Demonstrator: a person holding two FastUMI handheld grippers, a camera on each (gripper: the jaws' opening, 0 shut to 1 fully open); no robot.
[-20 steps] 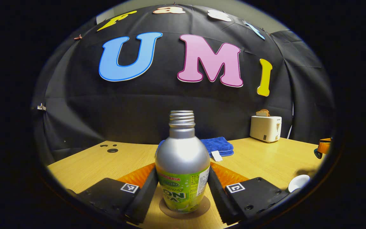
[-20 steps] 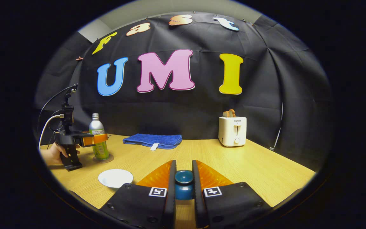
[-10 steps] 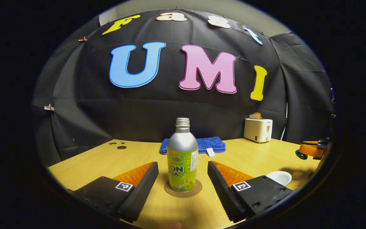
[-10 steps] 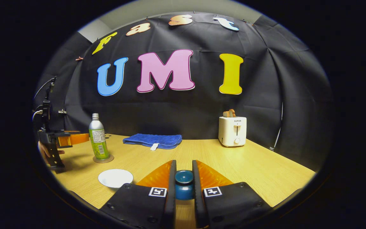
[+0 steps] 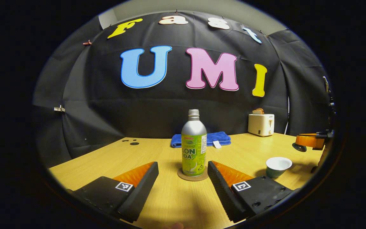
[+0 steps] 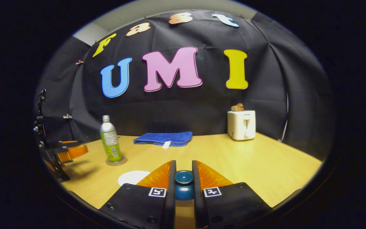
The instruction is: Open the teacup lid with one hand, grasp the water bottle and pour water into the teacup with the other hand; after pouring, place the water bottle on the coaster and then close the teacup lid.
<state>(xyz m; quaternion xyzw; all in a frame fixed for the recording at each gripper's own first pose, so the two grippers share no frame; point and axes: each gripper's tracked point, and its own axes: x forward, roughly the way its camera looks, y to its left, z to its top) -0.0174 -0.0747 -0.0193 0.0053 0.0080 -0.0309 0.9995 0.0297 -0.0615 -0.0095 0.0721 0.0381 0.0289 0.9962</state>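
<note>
The bottle (image 5: 194, 146) is silver above a green label, on a brown coaster (image 5: 192, 176). Behind it lies a blue towel (image 5: 202, 139); right of it, a white-lined cup (image 5: 277, 166). The table (image 5: 157, 156) is pale wood-grain.

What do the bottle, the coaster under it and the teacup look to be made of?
Bottle: probably aluminium, with a matte silver shoulder, a threaded neck and a glossy printed green wrap. Coaster: a thin, flat, dull brown disc, perhaps cork or card. Teacup: likely glazed ceramic, glossy white inside and dark outside.
</note>
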